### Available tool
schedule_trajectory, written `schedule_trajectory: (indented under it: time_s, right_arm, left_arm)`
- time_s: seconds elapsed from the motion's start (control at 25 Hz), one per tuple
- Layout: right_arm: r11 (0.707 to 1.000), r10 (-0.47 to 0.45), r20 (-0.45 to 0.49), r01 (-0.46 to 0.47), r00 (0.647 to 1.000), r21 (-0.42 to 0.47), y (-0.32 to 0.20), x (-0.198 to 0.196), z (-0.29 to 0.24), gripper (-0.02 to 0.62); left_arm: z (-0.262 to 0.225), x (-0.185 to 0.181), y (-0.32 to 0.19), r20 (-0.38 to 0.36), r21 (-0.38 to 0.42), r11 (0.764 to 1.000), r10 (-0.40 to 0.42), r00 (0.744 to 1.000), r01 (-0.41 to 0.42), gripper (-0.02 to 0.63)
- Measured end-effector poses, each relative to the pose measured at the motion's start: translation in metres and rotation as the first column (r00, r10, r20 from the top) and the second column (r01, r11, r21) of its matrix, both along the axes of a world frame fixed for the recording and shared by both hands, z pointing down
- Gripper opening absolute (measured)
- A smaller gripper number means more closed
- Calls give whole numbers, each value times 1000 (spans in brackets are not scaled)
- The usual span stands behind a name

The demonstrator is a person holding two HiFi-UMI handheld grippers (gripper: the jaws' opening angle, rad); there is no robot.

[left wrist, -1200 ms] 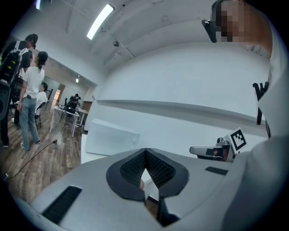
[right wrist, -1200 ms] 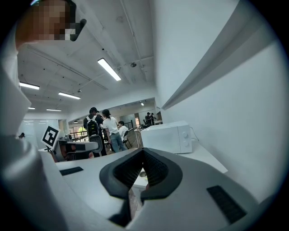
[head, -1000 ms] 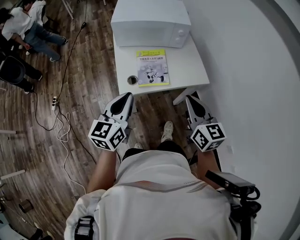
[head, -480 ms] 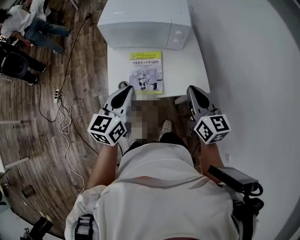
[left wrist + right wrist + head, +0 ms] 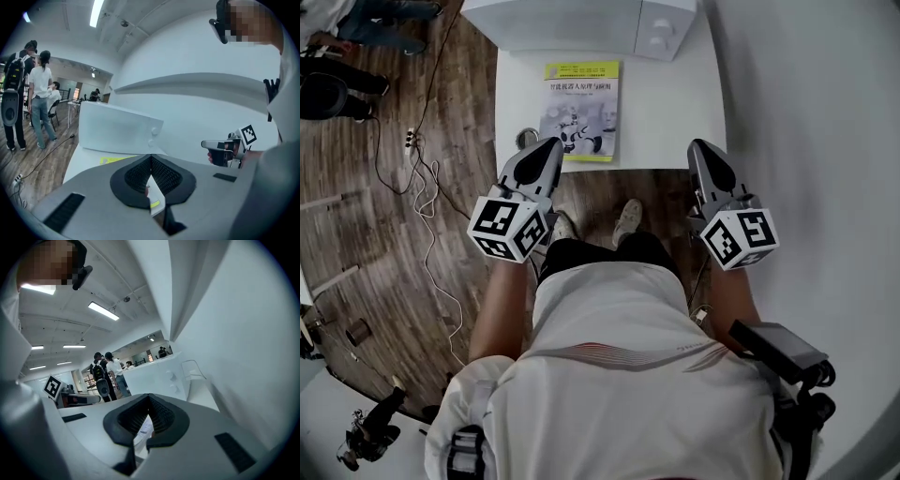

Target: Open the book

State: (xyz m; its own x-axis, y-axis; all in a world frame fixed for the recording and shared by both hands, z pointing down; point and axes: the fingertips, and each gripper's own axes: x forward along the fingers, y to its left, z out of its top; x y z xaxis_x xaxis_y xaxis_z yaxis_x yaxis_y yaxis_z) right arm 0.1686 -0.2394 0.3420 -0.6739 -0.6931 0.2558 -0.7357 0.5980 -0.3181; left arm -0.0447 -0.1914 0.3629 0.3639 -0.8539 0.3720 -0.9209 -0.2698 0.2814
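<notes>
Under the head camera, a dark wooden floor [image 5: 389, 234] spread to the left and a plain white wall [image 5: 825, 141] filled the right side. Against that wall stood a white table [image 5: 666, 112], and a white microwave [image 5: 572, 19] sat at its far end. The person [image 5: 619, 375], in a white shirt, stood at the table's near edge, with both shoes showing under it. The book [image 5: 579, 111] lay closed and flat on the table just in front of the microwave, toward the table's left half, with the yellow band of its cover at the far side. The left gripper [image 5: 551, 142] hung over the near edge of the table with its tip just beside the book's near left corner; its own view showed the jaws pressed together with nothing between them. The right gripper [image 5: 701, 145] hung at the table's near right corner, well apart from the book, and its jaws likewise met with nothing held. A thin cable [image 5: 422, 216] trailed across the floor from a power strip [image 5: 410, 139]. A small round object [image 5: 526, 138] sat on the table beside the left gripper's tip, too small to tell what it was.
</notes>
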Motion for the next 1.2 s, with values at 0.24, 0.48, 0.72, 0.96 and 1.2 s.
schedule_trajectory:
  time_s: [0.24, 0.48, 0.72, 0.96, 1.2]
  right_arm:
    - [997, 23, -40, -26, 999, -74, 8, -4, 39, 3]
    - [991, 19, -37, -23, 999, -131, 22, -36, 74, 3]
    - [983, 41, -44, -48, 998, -179, 38, -29, 105, 3]
    - [968, 76, -50, -85, 996, -236, 46, -10, 138, 2]
    - [956, 96, -36, -102, 995, -274, 50, 0, 161, 3]
  left_arm:
    - [29, 9, -8, 28, -5, 996, 86, 996, -86, 11]
    - [64, 14, -10, 76, -45, 986, 162, 984, -159, 11]
    - [99, 41, -15, 133, -97, 959, 277, 952, -266, 12]
    - [142, 77, -8, 215, -184, 919, 384, 898, -349, 63]
    - [179, 95, 3, 341, -286, 874, 476, 811, -393, 112]
